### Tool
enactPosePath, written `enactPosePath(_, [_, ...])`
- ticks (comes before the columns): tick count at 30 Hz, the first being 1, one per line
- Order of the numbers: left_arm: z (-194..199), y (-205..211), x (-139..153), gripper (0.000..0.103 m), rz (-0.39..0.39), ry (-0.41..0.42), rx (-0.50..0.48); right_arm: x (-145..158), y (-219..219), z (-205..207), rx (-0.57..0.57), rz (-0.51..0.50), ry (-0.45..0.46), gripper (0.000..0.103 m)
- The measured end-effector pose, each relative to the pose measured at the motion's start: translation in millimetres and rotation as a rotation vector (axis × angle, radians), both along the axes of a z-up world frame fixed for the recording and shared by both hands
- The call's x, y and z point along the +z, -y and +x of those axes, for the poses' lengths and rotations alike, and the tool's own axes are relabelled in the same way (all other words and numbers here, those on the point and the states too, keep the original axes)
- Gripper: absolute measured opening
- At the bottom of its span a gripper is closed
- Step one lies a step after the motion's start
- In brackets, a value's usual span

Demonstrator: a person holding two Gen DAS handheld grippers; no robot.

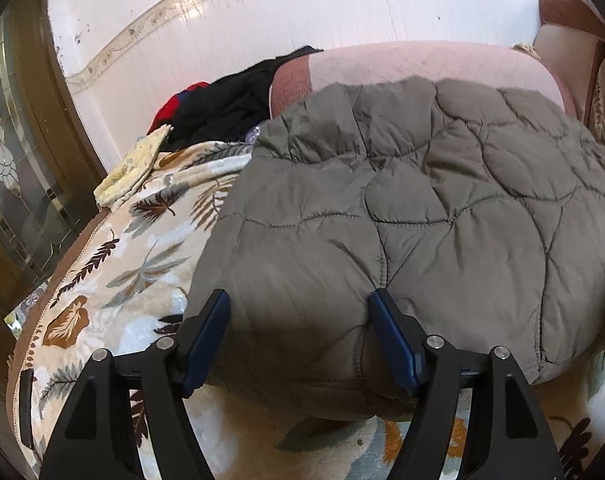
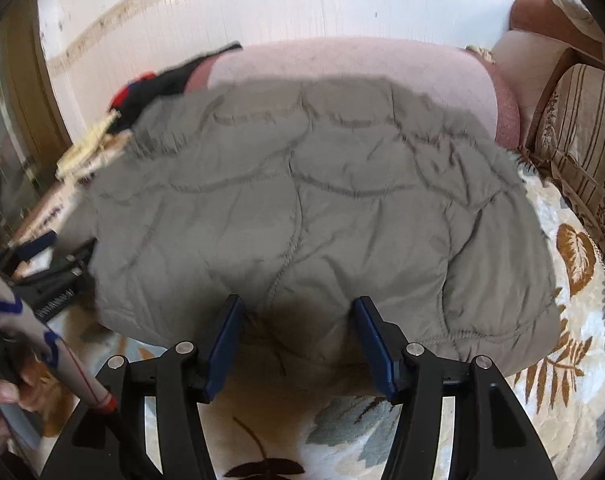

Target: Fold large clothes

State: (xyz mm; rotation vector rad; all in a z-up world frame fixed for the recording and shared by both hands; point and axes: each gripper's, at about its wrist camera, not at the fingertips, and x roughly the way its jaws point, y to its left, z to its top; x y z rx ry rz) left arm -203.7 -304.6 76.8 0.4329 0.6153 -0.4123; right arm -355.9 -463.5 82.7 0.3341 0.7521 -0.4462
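Observation:
A grey quilted jacket [image 1: 422,208] lies in a folded bundle on the leaf-patterned blanket [image 1: 114,264]; it also shows in the right wrist view [image 2: 302,208]. My left gripper [image 1: 300,304] is open, its blue pads either side of the jacket's near left edge. My right gripper [image 2: 298,308] is open, its pads straddling the jacket's near edge further right. Nothing is clamped. The left gripper [image 2: 42,252] shows at the left edge of the right wrist view.
A pink mattress [image 1: 422,64] lies behind the jacket. A pile of black and red clothes [image 1: 222,104] and a yellow cloth [image 1: 134,168] sit at the back left. A striped cushion [image 2: 582,152] is at the right. A white wall is behind.

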Motion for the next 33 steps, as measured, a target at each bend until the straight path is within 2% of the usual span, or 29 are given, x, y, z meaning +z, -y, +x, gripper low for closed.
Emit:
enactPosePath(3, [1,-4,5,0.072,-0.017,0.021,0.020,6,5,-7,-0.043,-0.037,0.007,0.062])
enactPosePath(8, [16,-14,2,0.072,-0.037,-0.029,0.067,-7,32,-16,-0.131,0.077,-0.011,0.062])
enactPosePath(10, [21,-15,-1,0.072,-0.040,-0.061,0.068,-10,34,-15,-0.137,0.093,-0.021,0.062])
enactPosePath(14, [20,-12,-7,0.072,-0.018,-0.070,0.059,-17,34,-12,-0.128,0.120,-0.038,0.062])
enactPosePath(17, [18,-16,-1,0.072,-0.036,-0.063,0.062,-11,41,-21,-0.132,0.162,0.010,0.062])
enactPosePath(19, [16,-20,9,0.072,-0.059,-0.032,0.070,4,43,-30,-0.135,0.134,0.065,0.061])
enactPosePath(21, [15,-23,15,0.072,-0.059,-0.001,0.080,18,47,-40,-0.163,0.055,0.083,0.061])
enactPosePath(23, [18,-25,14,0.072,-0.049,0.003,0.092,22,58,-51,-0.210,0.033,0.093,0.060])
enactPosePath(26, [29,-25,4,0.072,-0.018,-0.049,0.117,9,83,-63,-0.284,0.106,0.060,0.049])
enactPosePath(28, [34,-26,-3,0.072,-0.011,-0.079,0.127,-4,97,-69,-0.337,0.177,0.050,0.048])
enactPosePath(30, [36,-25,-6,0.072,-0.004,-0.097,0.123,-16,106,-70,-0.337,0.255,0.050,0.048])
enactPosePath(33, [30,-24,-4,0.072,-0.003,-0.078,0.121,-18,103,-66,-0.330,0.257,0.031,0.049])
